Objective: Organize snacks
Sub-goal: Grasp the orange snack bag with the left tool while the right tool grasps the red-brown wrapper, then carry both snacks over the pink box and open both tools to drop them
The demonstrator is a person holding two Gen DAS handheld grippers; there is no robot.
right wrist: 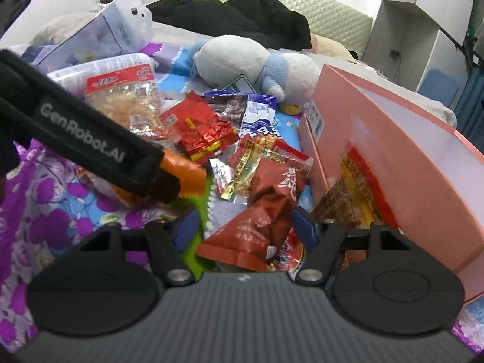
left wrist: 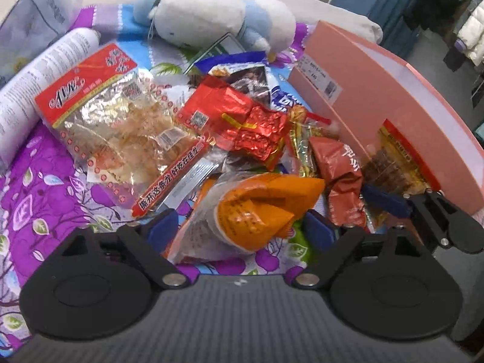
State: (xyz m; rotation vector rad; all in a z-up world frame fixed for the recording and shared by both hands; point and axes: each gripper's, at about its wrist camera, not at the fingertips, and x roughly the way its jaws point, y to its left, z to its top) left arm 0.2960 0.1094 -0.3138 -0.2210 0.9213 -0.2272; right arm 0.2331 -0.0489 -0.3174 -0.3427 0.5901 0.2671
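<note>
A heap of snack packets lies on a purple flowered bedspread (left wrist: 45, 187). My left gripper (left wrist: 242, 230) is open, its blue pads on either side of an orange packet (left wrist: 260, 208). My right gripper (right wrist: 246, 227) is open around a brown-red packet (right wrist: 266, 205); it also shows in the left wrist view (left wrist: 390, 205), beside the pink box. A pink box (left wrist: 402, 115) stands at the right with a yellow-red packet (left wrist: 396, 157) inside. A big clear bag with a red label (left wrist: 115, 121) and a red foil packet (left wrist: 239, 121) lie further back.
A white-and-blue plush toy (left wrist: 217, 18) lies behind the heap. A white tube (left wrist: 39, 75) and a pale bag (left wrist: 36, 9) sit at the left. Dark clothes (right wrist: 242, 21) and a quilted headboard (right wrist: 332, 9) are at the back. Shelves (right wrist: 423, 30) stand at the right.
</note>
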